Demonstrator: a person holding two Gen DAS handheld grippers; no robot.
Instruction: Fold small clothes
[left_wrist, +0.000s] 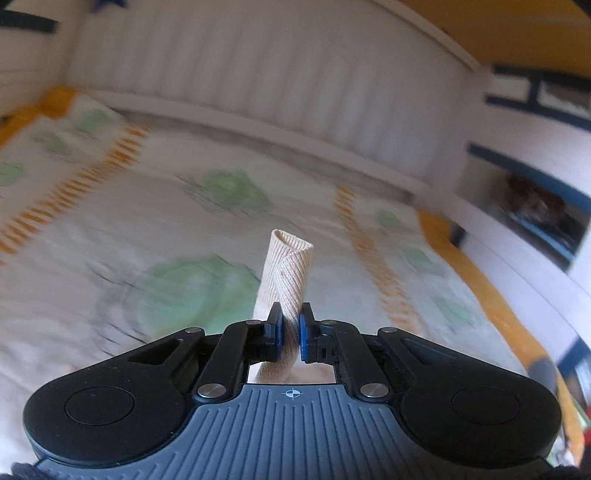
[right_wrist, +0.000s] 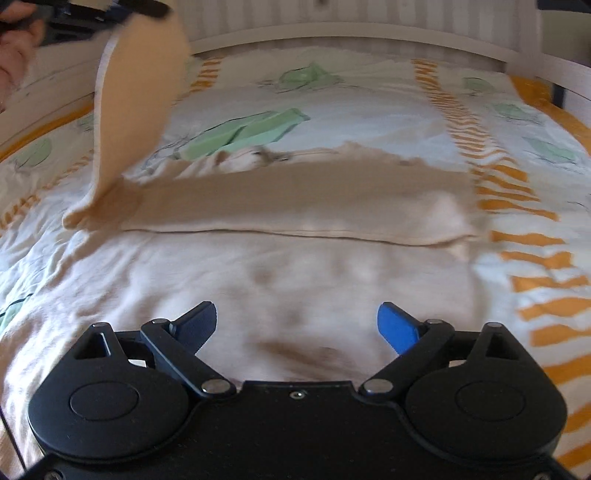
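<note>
A white slatted headboard is standing at the far end of the patterned bedspread. The beige garment is lying across it, long axis left to right — its left end lifted, clenched in the left gripper. The right gripper is hovering released — nothing between its jaws.

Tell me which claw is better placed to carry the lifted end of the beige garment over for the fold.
Left. The left claw is shut on the beige garment, whose end rises off the bedspread. The right claw is open and holds nothing.
</note>
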